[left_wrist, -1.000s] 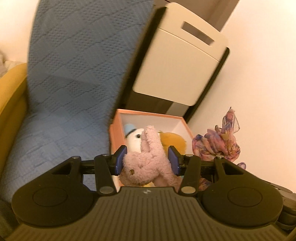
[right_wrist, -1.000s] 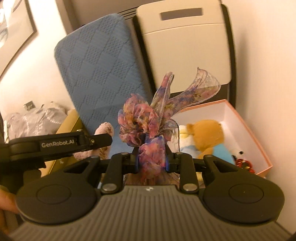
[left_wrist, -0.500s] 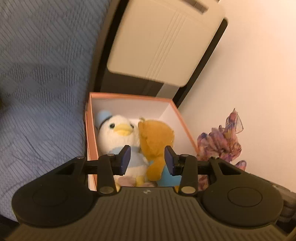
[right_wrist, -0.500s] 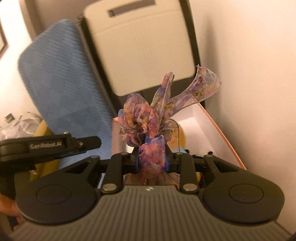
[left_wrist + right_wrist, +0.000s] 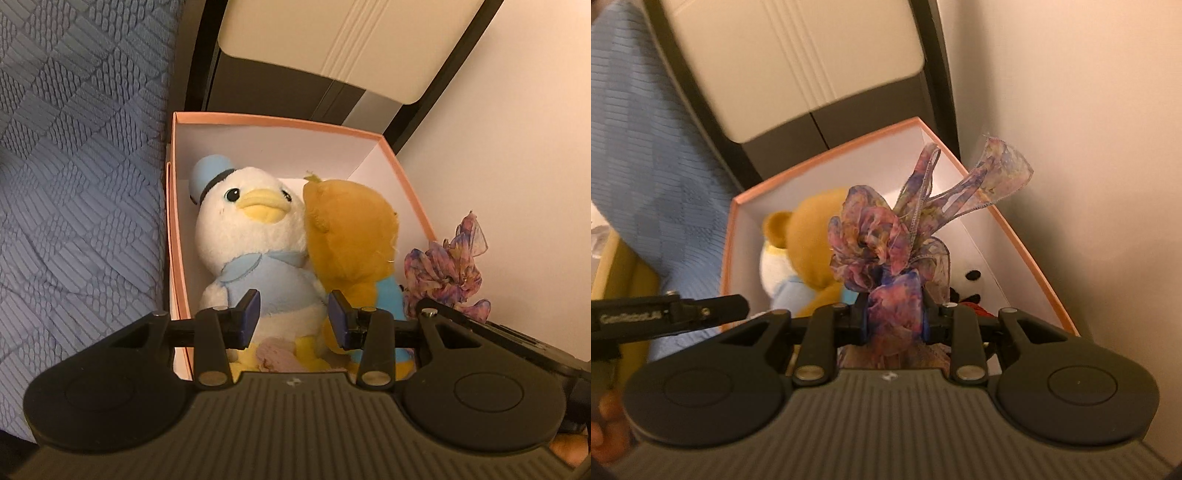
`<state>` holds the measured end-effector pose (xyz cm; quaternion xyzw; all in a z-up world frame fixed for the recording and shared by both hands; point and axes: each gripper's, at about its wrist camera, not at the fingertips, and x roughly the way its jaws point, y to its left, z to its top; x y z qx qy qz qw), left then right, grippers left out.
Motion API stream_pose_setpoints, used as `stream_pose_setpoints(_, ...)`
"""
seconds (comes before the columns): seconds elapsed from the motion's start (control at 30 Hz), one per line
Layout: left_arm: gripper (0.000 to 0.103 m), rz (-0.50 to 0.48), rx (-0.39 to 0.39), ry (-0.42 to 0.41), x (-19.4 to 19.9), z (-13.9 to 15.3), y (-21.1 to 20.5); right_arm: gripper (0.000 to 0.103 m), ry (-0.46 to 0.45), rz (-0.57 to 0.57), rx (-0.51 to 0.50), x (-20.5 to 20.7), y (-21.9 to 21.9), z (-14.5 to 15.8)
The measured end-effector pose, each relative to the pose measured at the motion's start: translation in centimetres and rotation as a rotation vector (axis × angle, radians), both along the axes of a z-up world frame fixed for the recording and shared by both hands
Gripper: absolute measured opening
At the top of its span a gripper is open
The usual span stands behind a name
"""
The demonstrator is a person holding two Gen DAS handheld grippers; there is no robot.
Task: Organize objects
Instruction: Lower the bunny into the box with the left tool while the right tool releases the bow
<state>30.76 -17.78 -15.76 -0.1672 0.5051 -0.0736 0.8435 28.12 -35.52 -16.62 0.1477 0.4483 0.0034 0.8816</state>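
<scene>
A pink-rimmed white box (image 5: 280, 122) holds a white duck plush (image 5: 247, 236) with a blue cap and an orange bear plush (image 5: 351, 236). A pink plush (image 5: 275, 354) lies low in the box under my left gripper (image 5: 293, 315), which is open and empty above the box. My right gripper (image 5: 895, 314) is shut on a purple floral ribbon bow (image 5: 886, 243) and holds it over the box (image 5: 827, 155), where the bear (image 5: 812, 236) and a black-and-white plush (image 5: 971, 284) show. The bow also shows in the left wrist view (image 5: 447, 269).
A blue quilted cushion (image 5: 74, 166) lies left of the box. A cream and black panel (image 5: 351, 48) stands behind it. A pale wall (image 5: 517, 166) closes the right side. The left gripper's body (image 5: 665, 314) crosses the right wrist view at left.
My left gripper let go of the pink plush into the box and opened. Both grippers moved closer over the box; the right still holds the bow.
</scene>
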Motion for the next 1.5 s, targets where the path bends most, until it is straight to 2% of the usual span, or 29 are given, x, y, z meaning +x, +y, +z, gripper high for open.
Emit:
stream_pose_setpoints(0.13,0.047,-0.003,0.012,0.004,0.4,-0.5,-0.1,0.03,0.013,0.001,0.003,0.8,-0.4,-1.2)
stream_pose_setpoints(0.23,0.047,-0.005,0.016,0.005,0.3,-0.4,0.0,0.04,0.015,0.0,0.005,0.9,-0.8,-1.4)
stream_pose_setpoints(0.27,0.047,-0.006,0.015,0.003,0.2,-0.3,0.0,0.048,0.017,-0.004,0.01,1.0,-0.9,-1.5)
stream_pose_setpoints(0.3,0.047,-0.006,0.015,-0.002,0.1,-0.1,0.1,0.061,0.018,-0.009,0.013,1.0,-1.0,-1.4)
stream_pose_setpoints(0.37,0.047,-0.01,0.019,-0.014,-0.2,0.4,0.1,0.076,0.014,-0.017,0.013,0.8,-1.2,-1.1)
stream_pose_setpoints(0.53,0.048,-0.018,0.02,-0.059,-1.6,2.6,0.4,0.077,-0.015,-0.035,0.012,0.0,-1.3,0.6)
stream_pose_setpoints(0.7,0.048,-0.029,0.022,-0.121,-3.6,5.7,0.8,0.077,-0.082,-0.036,0.01,-1.6,-0.8,3.8)
stream_pose_setpoints(1.17,0.048,-0.058,0.011,-0.299,-10.9,14.4,2.9,0.077,-0.265,-0.011,-0.002,-9.3,2.1,12.7)
stream_pose_setpoints(1.37,0.062,-0.08,0.011,-0.363,-14.9,16.8,3.5,0.077,-0.317,0.0,-0.009,-13.3,3.4,15.1)
stream_pose_setpoints(1.43,0.071,-0.082,0.01,-0.379,-16.2,17.2,3.8,0.081,-0.326,0.003,-0.004,-14.5,3.8,15.5)
stream_pose_setpoints(1.47,0.075,-0.082,0.007,-0.387,-16.9,17.4,4.0,0.088,-0.33,0.001,-0.002,-15.1,4.0,15.6)
stream_pose_setpoints(1.5,0.078,-0.086,0.004,-0.398,-17.5,17.6,4.2,0.087,-0.337,-0.002,-0.001,-15.8,4.2,15.7)
